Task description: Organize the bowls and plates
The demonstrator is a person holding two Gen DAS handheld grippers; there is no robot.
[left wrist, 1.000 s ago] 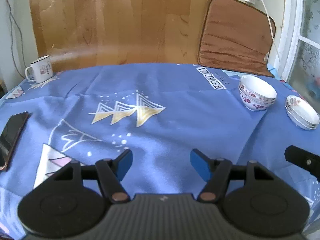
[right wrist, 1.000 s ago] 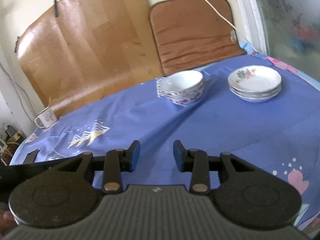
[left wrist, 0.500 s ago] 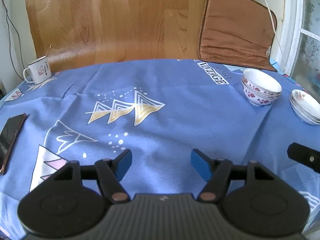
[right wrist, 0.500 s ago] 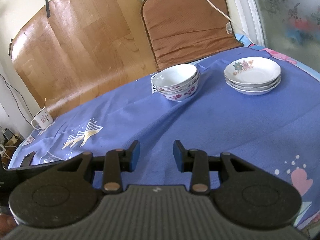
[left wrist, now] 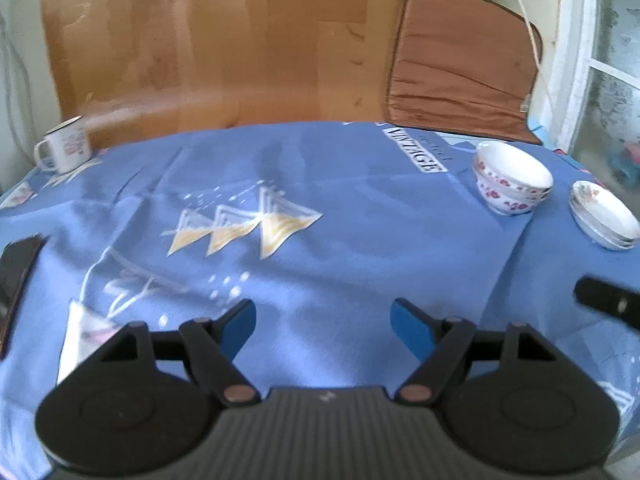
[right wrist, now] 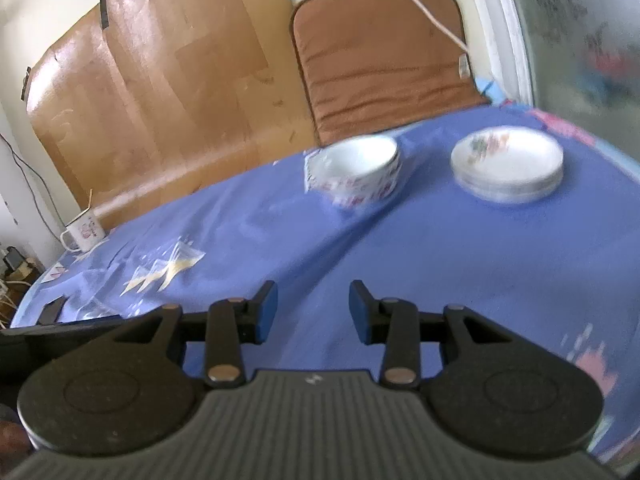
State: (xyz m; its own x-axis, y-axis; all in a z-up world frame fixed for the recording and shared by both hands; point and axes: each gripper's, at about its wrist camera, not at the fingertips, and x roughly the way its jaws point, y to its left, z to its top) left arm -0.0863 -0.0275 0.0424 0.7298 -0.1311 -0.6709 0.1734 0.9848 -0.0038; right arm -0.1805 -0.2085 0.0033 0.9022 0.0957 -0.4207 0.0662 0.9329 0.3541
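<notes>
A stack of white bowls with red flower print (left wrist: 510, 182) stands at the far right of the blue tablecloth; it also shows in the right wrist view (right wrist: 356, 174). A stack of white flowered plates (left wrist: 604, 216) sits just right of the bowls, and shows in the right wrist view too (right wrist: 508, 164). My left gripper (left wrist: 322, 326) is open and empty, low over the cloth, well short of the dishes. My right gripper (right wrist: 312, 312) is open and empty, also well short of them.
A white enamel mug (left wrist: 64, 150) stands at the far left edge. A dark phone (left wrist: 16, 266) lies at the left. A wooden board (left wrist: 208, 48) and a brown cushion (left wrist: 464, 68) lean behind the table. A window (right wrist: 580, 24) is at the right.
Both views have shifted and blurred slightly. The right gripper has swung so the bowls and plates sit more central. Both grippers stay open and empty.
</notes>
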